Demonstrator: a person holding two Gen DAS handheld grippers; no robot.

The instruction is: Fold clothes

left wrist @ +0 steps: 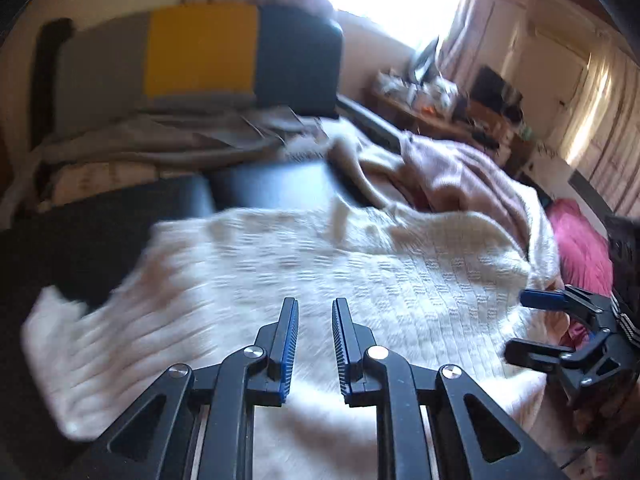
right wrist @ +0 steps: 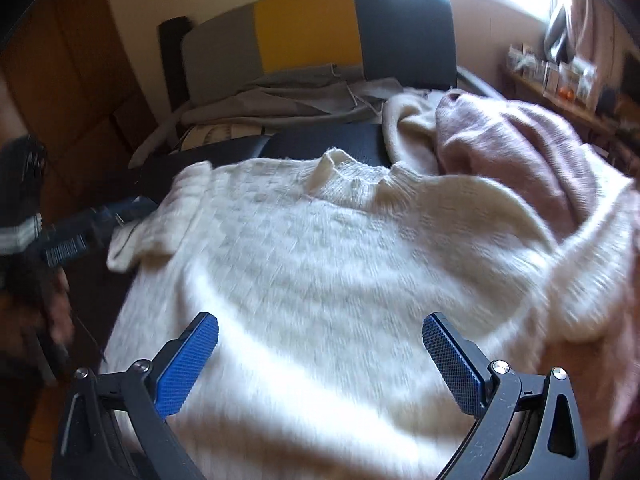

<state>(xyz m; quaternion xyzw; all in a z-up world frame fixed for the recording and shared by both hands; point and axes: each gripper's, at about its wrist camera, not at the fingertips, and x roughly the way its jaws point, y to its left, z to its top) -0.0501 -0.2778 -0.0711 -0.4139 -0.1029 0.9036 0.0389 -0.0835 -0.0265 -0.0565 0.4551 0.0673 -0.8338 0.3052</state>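
Sofa [right wrist: 328,144]: a dark seat is carrying all the clothes, with a grey, yellow and blue cushion [right wrist: 316,28] leaning at the back.
White sweater [right wrist: 320,264]: it is lying spread out flat on the seat, neck [right wrist: 352,178] pointing to the back. One sleeve [right wrist: 160,220] is lying bent in at the left edge. The body is not folded over, so most of the folding is waiting.
Pink pile [right wrist: 508,148]: more clothes are bunching up at the right, touching the sweater and crowding that side.
Open room: bare seat is showing behind the neck and along the left edge.
Right gripper [right wrist: 320,360]: its fingers are standing wide apart above the hem, holding nothing.
Left gripper [left wrist: 314,352]: its fingers are sitting close with a small gap, gripping nothing, over the left part.
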